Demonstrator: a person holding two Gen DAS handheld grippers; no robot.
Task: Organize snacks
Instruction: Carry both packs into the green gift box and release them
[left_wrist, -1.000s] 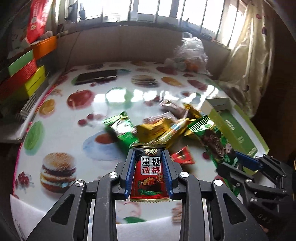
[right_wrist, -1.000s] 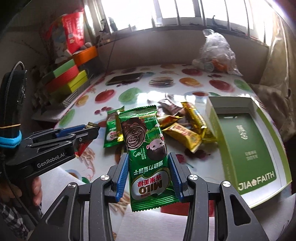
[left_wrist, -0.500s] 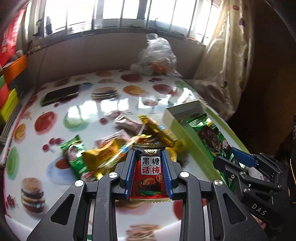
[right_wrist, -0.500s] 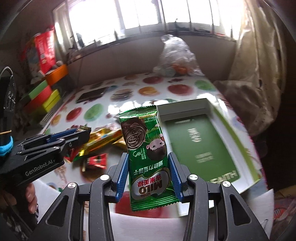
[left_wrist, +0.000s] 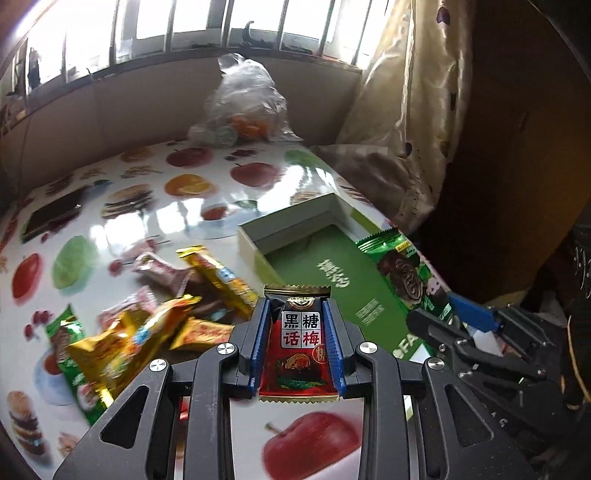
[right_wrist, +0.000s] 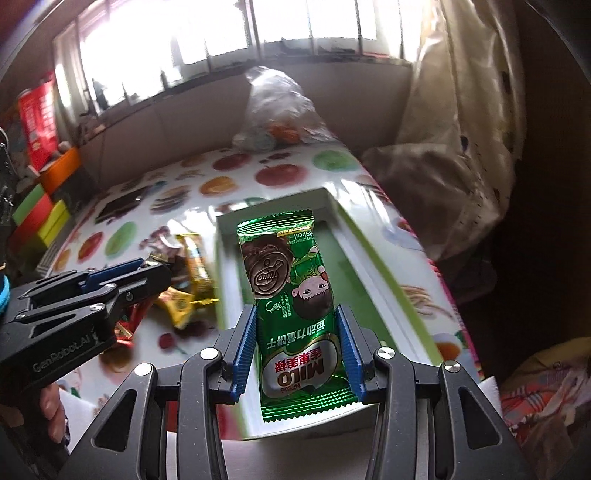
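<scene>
My left gripper (left_wrist: 297, 345) is shut on a red and black plum candy packet (left_wrist: 298, 350), held above the table just left of the green box (left_wrist: 332, 273). My right gripper (right_wrist: 299, 349) is shut on a green Milo packet (right_wrist: 291, 295) and holds it over the inside of the green box (right_wrist: 354, 273). The Milo packet also shows in the left wrist view (left_wrist: 402, 273), over the box's right side. A pile of loose snacks (left_wrist: 166, 321) lies on the table left of the box; it shows in the right wrist view (right_wrist: 184, 280) too.
A clear plastic bag (left_wrist: 243, 107) with fruit stands at the table's far edge. A dark phone (left_wrist: 51, 218) lies at far left. Coloured boxes (right_wrist: 40, 206) are stacked left of the table. A curtain (left_wrist: 406, 122) hangs at right. The fruit-print tablecloth (left_wrist: 207, 192) covers the table.
Both grippers have swung to the right with their packets. The right gripper now holds the Milo packet over the green box, and the left one is closer to the box.
</scene>
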